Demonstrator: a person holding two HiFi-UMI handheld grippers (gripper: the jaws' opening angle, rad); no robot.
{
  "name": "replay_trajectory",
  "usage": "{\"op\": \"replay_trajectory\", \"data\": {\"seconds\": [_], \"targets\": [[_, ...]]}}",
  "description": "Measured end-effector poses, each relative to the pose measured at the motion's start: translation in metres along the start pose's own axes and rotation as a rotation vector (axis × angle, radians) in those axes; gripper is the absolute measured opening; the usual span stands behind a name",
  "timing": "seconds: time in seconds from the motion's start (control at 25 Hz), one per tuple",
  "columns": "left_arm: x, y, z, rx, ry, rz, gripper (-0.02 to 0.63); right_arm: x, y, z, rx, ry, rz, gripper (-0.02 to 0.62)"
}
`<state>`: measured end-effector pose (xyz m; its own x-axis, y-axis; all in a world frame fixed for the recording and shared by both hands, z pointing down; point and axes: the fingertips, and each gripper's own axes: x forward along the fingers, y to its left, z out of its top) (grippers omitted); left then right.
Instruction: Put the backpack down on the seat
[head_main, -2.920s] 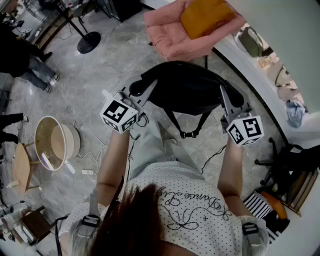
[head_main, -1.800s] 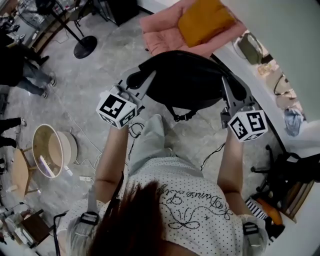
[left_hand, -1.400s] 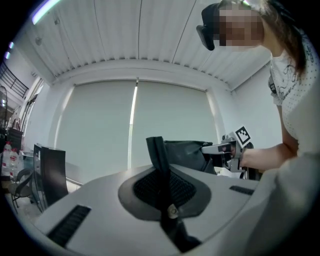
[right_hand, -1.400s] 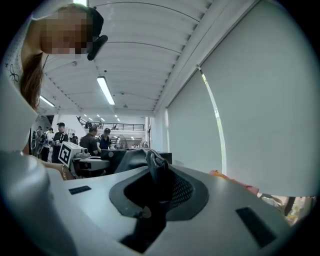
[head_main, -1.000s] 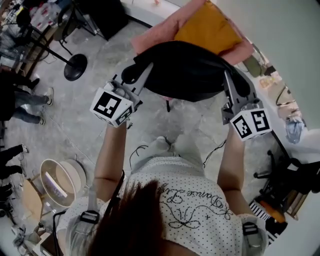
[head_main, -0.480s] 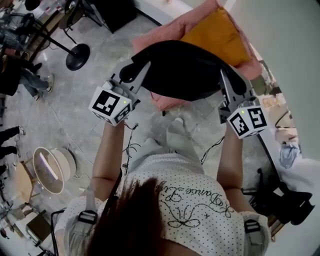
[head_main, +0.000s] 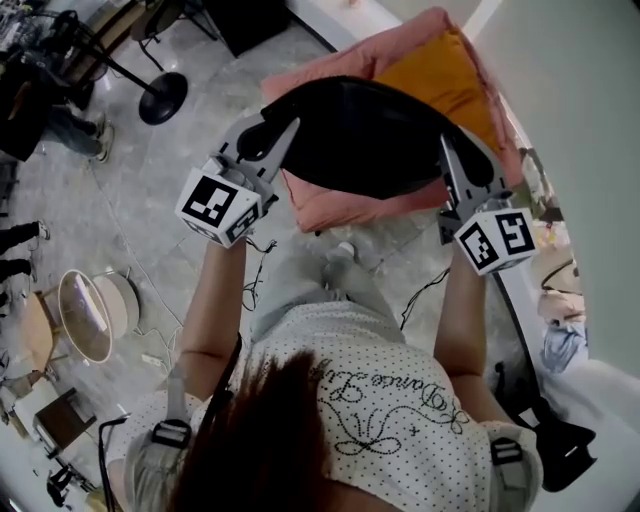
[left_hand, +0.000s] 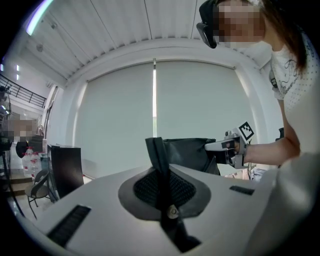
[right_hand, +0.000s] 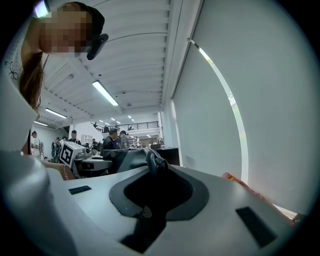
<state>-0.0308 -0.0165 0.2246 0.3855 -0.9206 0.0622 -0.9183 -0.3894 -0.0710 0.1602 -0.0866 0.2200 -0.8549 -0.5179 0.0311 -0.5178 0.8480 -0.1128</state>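
Two grippers are clamped on one black backpack (head_main: 360, 135), which is slung between them. The left gripper (left_hand: 161, 167) is drawn almost fully together on a flat black strap (left_hand: 154, 147) that stands up between its jaws. The right gripper (right_hand: 150, 172) is closed narrowly on a bunched black fold (right_hand: 154, 161) at the bag's other end. Each gripper is carried level in front of the person, with its marker cube turned towards the head camera. The bag's dark body is spread over the front part of the seat (head_main: 330, 205) of a pink armchair. Whether the bag rests on the seat or hangs just above it cannot be told from above. No opening of the bag is shown, so nothing can be said of its contents. An orange cushion (head_main: 440, 80) is lying in the armchair, against its back. Further out, on the grey stone floor (head_main: 160, 170), a round black stand base (head_main: 163, 97) is seen at the upper left. A round pale tub (head_main: 85, 315) is set well apart at the left edge. What lies in the tub is too small to be made out.
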Motion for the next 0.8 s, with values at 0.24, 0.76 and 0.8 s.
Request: {"op": "replay_trajectory", "data": {"seconds": [0.24,0.76,0.8], "targets": [[0.023,0.007,-0.005,-0.013,0.015,0.009,0.015,0.011,-0.023,-0.004,0.015,0.013,0.004,0.063],[0.102,0.093,-0.039,-0.042,0.047,-0.123,0.014,0.090,-0.069,-0.027,0.065,0.053,-0.145,0.063],[0.109,0.101,-0.044,-0.049,0.055,-0.140,0.014,0.097,-0.072,-0.031,0.078,0.059,-0.162,0.063]]}}
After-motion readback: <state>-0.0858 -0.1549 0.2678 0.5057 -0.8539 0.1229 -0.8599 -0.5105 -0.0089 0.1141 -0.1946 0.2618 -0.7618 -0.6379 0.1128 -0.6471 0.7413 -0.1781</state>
